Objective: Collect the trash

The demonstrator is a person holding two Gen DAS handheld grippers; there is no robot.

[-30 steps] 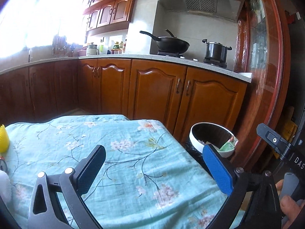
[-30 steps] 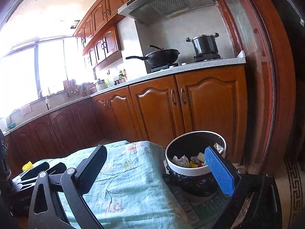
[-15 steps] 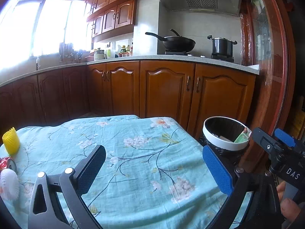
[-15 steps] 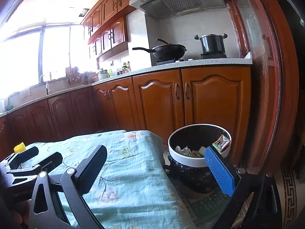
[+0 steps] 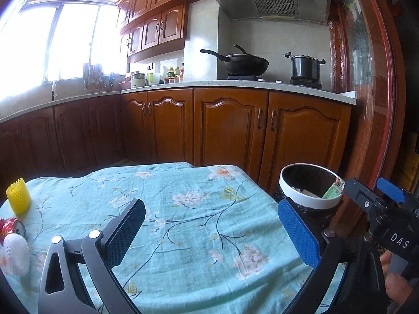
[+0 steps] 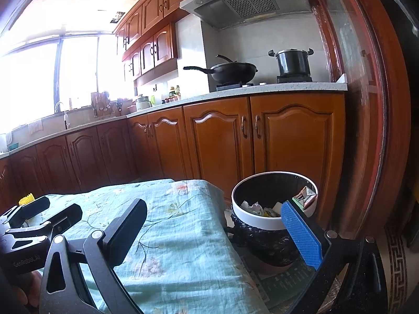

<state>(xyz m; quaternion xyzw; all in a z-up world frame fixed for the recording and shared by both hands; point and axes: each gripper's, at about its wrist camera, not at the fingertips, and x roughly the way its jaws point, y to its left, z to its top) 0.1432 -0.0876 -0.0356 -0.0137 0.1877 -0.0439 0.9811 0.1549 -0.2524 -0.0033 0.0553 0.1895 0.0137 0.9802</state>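
Both the left tool (image 5: 210,233) and the right tool (image 6: 217,231) are held wide open and empty above the cloth-covered worktop (image 5: 188,209). Beside the worktop's far right corner, the trash bin (image 6: 272,219) is seen holding paper scraps and a carton (image 6: 305,196). At the worktop's left edge, a yellow foam sleeve (image 5: 18,196), a red can (image 5: 11,226) and a white foam net (image 5: 14,252) are left lying close together.

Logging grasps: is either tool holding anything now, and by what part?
Nothing is held. Left tool and right tool are both open and empty above the tablecloth.
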